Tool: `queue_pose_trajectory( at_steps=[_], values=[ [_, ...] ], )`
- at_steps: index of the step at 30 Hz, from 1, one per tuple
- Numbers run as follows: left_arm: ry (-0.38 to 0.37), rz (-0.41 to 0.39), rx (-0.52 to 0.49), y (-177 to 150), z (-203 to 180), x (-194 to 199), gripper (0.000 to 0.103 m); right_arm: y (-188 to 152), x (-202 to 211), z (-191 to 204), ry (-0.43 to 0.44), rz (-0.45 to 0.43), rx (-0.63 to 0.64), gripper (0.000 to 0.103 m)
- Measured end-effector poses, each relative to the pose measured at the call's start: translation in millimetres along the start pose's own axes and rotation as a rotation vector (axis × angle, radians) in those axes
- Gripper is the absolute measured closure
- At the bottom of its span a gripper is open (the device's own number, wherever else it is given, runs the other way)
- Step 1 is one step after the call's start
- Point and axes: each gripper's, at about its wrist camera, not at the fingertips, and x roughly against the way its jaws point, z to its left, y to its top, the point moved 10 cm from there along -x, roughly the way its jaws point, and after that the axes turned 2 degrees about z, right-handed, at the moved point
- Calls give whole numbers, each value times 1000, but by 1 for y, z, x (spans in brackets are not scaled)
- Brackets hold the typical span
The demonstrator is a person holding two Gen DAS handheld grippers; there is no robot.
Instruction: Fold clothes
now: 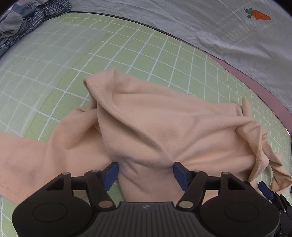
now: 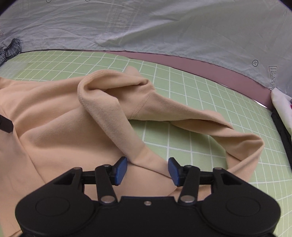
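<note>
Peach garment point(image 1: 146, 124) between open left gripper point(image 1: 145, 173) pads

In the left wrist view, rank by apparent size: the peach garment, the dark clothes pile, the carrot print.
1. Peach garment, by far the largest, though it is also nearest the camera.
2. Dark clothes pile, cut off by the frame edge.
3. Carrot print, smallest.
</note>
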Motion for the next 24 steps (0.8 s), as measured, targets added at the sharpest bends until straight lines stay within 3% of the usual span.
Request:
queue_pose_trajectory(
  at_steps=[2,4,7,10,18,20,24],
  values=[
    [14,-6,-4,0,5,1,47,3,-2,-2,14,-6,3,61],
    [35,-12,-1,0,10,3,60,5,-3,-4,31,-12,3,81],
    [43,-14,11,1,20,5,80,9,-1,-8,59,-24,-55,98],
    [-18,-7,34,0,27,7,92,10,5,-16,57,-43,-121,101],
    [-126,-29,-6,-12,38,52,94,15,53,-42,77,-123,-243,101],
    [-93,-39,-11,-13,51,59,97,17,63,-45,92,-137,-253,101],
    [-12,-29,72,-11,85,51,100,15,58,-40,97,-114,-239,101]
  ],
)
